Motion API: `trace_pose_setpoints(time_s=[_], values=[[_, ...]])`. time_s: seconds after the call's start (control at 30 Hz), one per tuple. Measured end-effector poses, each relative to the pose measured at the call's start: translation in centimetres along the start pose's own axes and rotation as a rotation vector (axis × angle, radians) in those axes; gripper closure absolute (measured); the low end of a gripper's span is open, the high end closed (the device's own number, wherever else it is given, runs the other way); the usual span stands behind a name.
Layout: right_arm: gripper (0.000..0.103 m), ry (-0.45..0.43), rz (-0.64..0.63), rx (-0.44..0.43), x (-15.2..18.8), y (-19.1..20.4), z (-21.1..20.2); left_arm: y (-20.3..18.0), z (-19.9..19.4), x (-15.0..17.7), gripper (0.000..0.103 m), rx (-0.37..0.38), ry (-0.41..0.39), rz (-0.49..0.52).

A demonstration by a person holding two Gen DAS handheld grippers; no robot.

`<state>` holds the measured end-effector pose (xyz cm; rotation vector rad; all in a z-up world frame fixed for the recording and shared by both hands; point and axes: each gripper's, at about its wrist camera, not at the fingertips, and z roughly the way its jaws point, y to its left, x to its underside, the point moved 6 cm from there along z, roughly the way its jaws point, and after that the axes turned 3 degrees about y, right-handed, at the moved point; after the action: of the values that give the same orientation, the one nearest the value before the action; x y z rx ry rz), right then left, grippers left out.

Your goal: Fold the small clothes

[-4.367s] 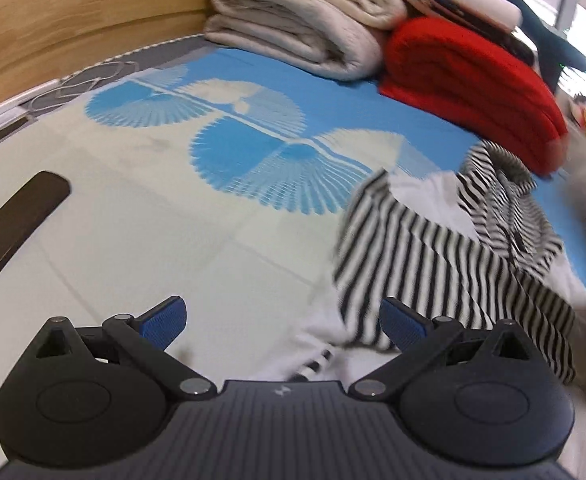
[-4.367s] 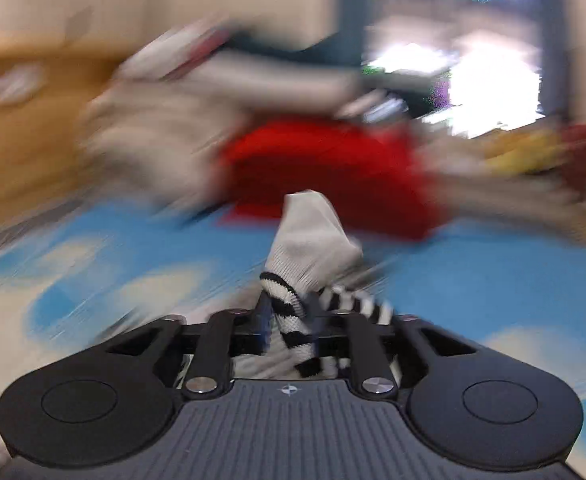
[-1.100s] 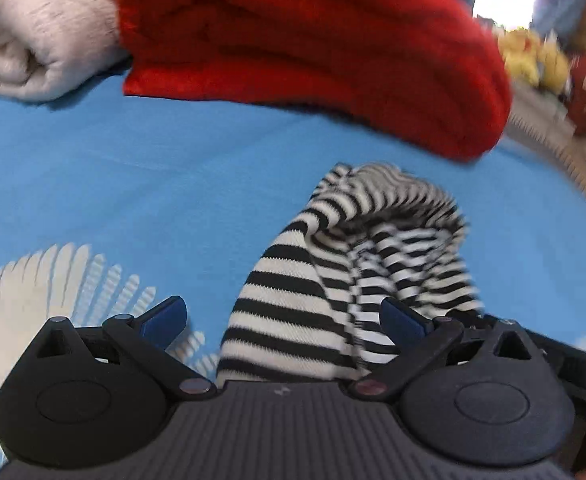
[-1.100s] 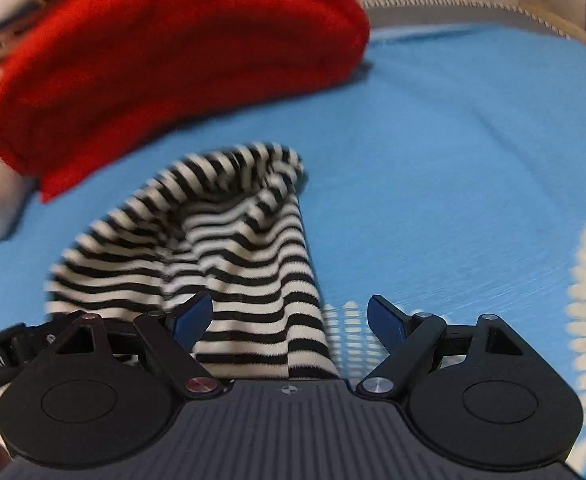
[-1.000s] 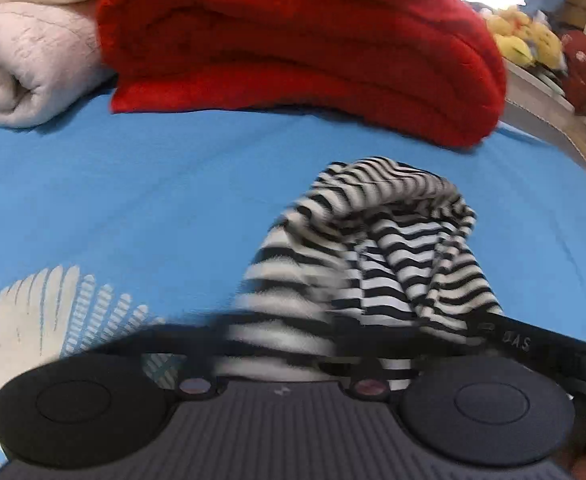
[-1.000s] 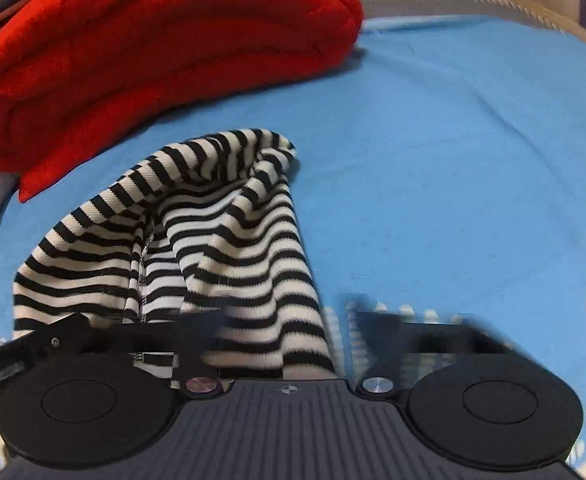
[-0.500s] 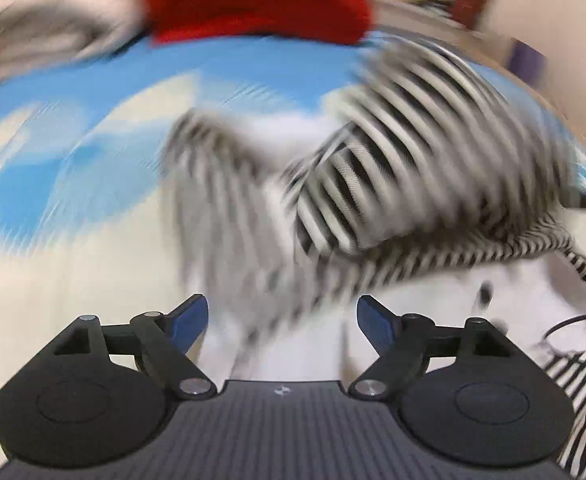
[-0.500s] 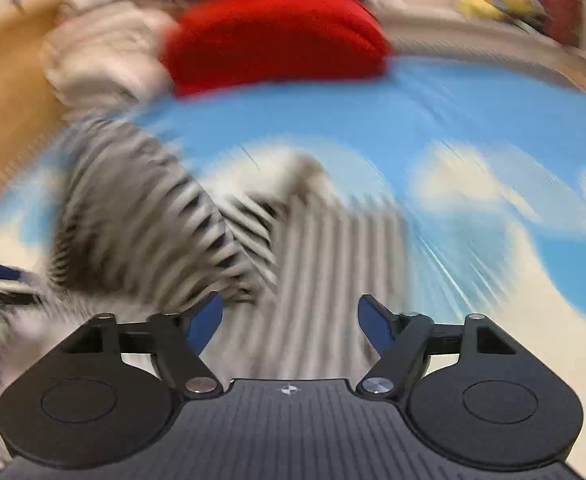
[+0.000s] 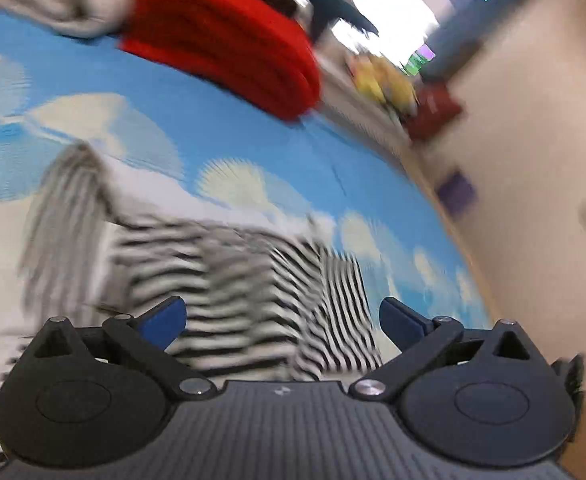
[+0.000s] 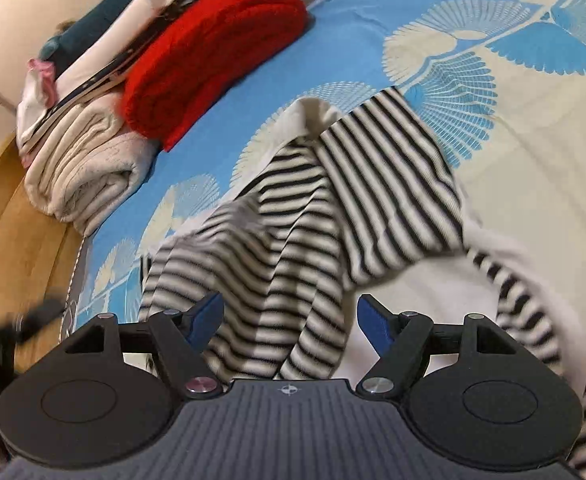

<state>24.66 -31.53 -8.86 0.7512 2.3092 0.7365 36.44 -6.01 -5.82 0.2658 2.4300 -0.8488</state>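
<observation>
Striped garment [image 10: 333, 208] spread loosely on the blue-and-cream bedspread [image 10: 373, 40], crumpled, one flap turned over, white lining showing. Soft, light, limp cloth: likely to sag and slide when lifted, best pinched at a hem edge or corner. Left gripper [image 9: 281, 320] low over the stripes, tilted, jaws wide apart, holding nothing. Right gripper [image 10: 289, 320] just above the near folds, angled down, jaws likewise spread and empty. Red folded blanket [image 10: 213, 52] and cream towel stack [image 10: 77, 168] beyond, well apart.
</observation>
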Motion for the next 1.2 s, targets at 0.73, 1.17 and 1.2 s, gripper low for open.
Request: trace_pose_setpoints(time_s=[0.73,1.17,1.2], values=[[0.071,0.080,-0.559,0.186,3.6,1.1,8.6,4.2,6.9,7.8,0.017,-0.498,0.057,0.342],[0.071,-0.148,-0.560,0.194,-12.1,4.0,12.9,7.0,9.2,-4.5,0.007,-0.418,-0.107,0.298],[0.071,-0.119,-0.547,0.265,-12.6,3.1,15.1,8.1,11.0,-4.5,0.008,-0.459,-0.070,0.307]])
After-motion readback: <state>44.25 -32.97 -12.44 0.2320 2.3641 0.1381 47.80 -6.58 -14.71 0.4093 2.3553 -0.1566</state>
